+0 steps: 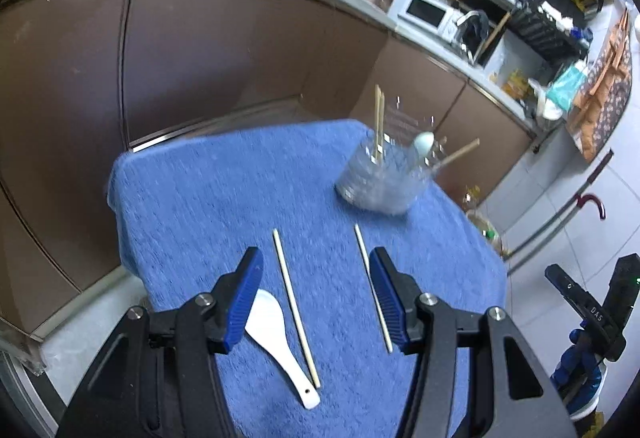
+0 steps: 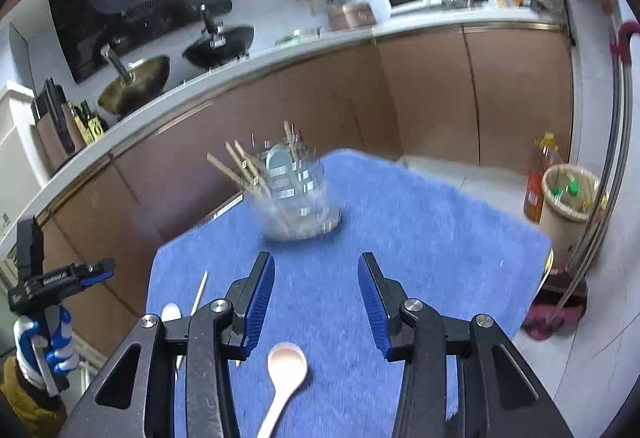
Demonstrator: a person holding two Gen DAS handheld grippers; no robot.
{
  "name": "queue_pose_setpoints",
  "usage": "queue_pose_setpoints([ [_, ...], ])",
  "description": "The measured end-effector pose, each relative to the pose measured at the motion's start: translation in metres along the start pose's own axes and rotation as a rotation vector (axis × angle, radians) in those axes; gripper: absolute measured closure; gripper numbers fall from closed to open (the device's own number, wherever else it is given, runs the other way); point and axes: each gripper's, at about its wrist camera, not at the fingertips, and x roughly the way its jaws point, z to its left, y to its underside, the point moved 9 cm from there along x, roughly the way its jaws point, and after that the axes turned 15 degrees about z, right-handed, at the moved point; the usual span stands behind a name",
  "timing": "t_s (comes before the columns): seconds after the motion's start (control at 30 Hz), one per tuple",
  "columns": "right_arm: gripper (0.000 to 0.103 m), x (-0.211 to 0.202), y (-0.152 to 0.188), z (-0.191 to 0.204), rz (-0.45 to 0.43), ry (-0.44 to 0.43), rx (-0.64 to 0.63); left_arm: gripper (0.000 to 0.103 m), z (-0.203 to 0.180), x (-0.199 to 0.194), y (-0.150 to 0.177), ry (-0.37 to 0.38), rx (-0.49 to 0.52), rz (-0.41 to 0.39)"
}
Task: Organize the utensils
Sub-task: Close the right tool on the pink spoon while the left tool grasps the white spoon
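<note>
A blue towel (image 1: 224, 198) covers the small table. On it lie two pale chopsticks, one (image 1: 296, 302) between my left gripper's fingers and one (image 1: 370, 278) running under the right finger. A white spoon (image 1: 272, 326) lies under the left finger. My left gripper (image 1: 315, 254) hovers open over them, holding nothing. A clear glass holder (image 1: 380, 178) at the towel's far side holds several chopsticks and a pale blue spoon (image 1: 424, 144). My right gripper (image 2: 316, 258) is open above a beige spoon (image 2: 286, 370), pointing toward the holder (image 2: 296, 198).
Brown cabinets (image 1: 200, 58) and a counter with woks (image 2: 132, 86) stand behind the table. An oil bottle (image 2: 536, 194) and a waste basket (image 2: 568, 206) sit on the floor to the right. A gloved hand (image 2: 40, 342) holds the left gripper beside the towel's left edge.
</note>
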Motion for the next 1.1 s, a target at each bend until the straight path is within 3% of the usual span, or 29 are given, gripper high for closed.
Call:
queue_pose_setpoints([
  [0.27,0.062,0.018,0.029,-0.023,0.091,0.005,0.037,0.05,0.009,0.026,0.022,-0.022,-0.012,0.074],
  [0.47,0.062,0.027,0.038,-0.029,0.133,-0.009,0.048,0.05,0.039,0.041,0.043,-0.043,-0.067,0.133],
  [0.8,0.062,0.069,0.066,-0.005,0.279,-0.142,0.013,0.051,0.062,0.068,0.056,0.13,-0.18,0.234],
  [1.1,0.062,0.09,0.08,-0.004,0.353,-0.166,0.018,0.053,0.073,0.089,0.054,0.185,-0.248,0.264],
])
